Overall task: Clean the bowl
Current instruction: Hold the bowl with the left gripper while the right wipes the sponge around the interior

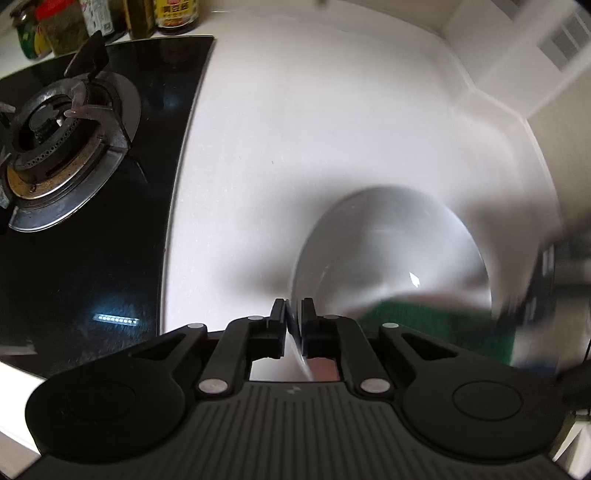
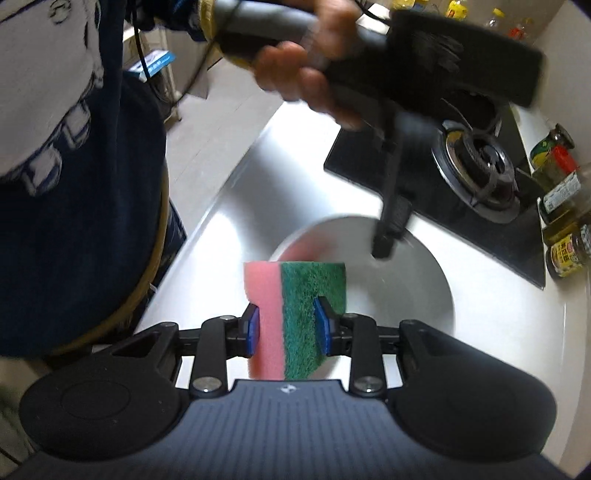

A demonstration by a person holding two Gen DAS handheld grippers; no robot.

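A white bowl (image 1: 388, 251) rests on the white counter; it also shows in the right wrist view (image 2: 402, 280). My left gripper (image 1: 294, 317) is shut on the bowl's near rim, one finger inside and one outside. In the right wrist view the left gripper (image 2: 386, 243) reaches down onto the bowl's far rim. My right gripper (image 2: 286, 326) is shut on a pink and green sponge (image 2: 295, 306), held just above the bowl's near edge. The sponge (image 1: 439, 325) appears blurred at the bowl's right side in the left wrist view.
A black glass gas hob (image 1: 92, 229) with a burner (image 1: 55, 147) lies left of the bowl; it also shows in the right wrist view (image 2: 472, 177). Sauce jars and bottles (image 1: 110, 22) stand behind it. The person's body (image 2: 74, 166) is at the counter's front edge.
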